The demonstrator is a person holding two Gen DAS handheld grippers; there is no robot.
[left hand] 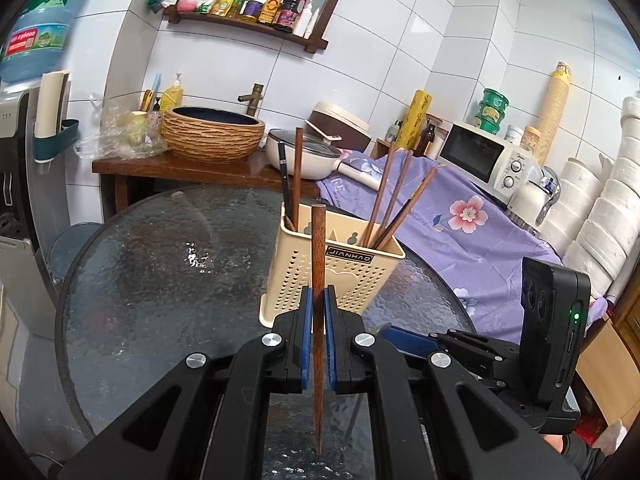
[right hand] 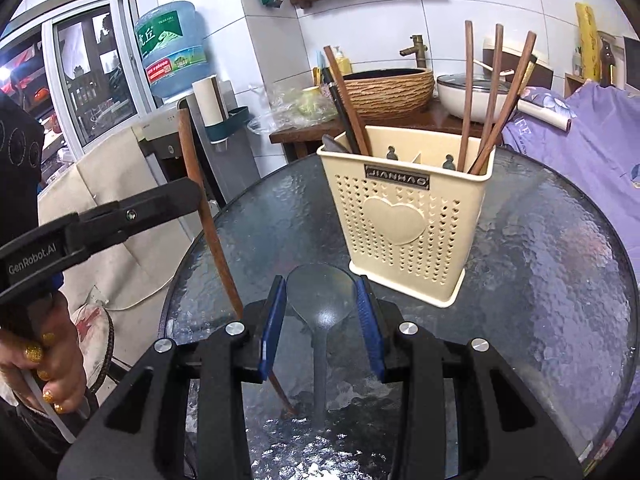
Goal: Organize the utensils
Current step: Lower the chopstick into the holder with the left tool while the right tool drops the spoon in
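My left gripper [left hand: 318, 300] is shut on a brown wooden chopstick [left hand: 319, 264] and holds it upright, its tip near the glass table. The same chopstick [right hand: 200, 208] and left gripper [right hand: 188, 196] show at the left of the right wrist view. A cream utensil holder [left hand: 336, 268] stands just beyond, with several chopsticks in it; it also shows in the right wrist view [right hand: 408, 216]. My right gripper [right hand: 321, 296] is open around the bowl of a grey spoon [right hand: 320, 300] lying on the table.
The round glass table [left hand: 160, 264] carries the holder. Behind it are a wooden counter with a woven basin [left hand: 214, 134], a pan [left hand: 304, 152], a microwave [left hand: 480, 156] and a purple flowered cloth [left hand: 460, 220]. A water dispenser [right hand: 172, 52] stands left.
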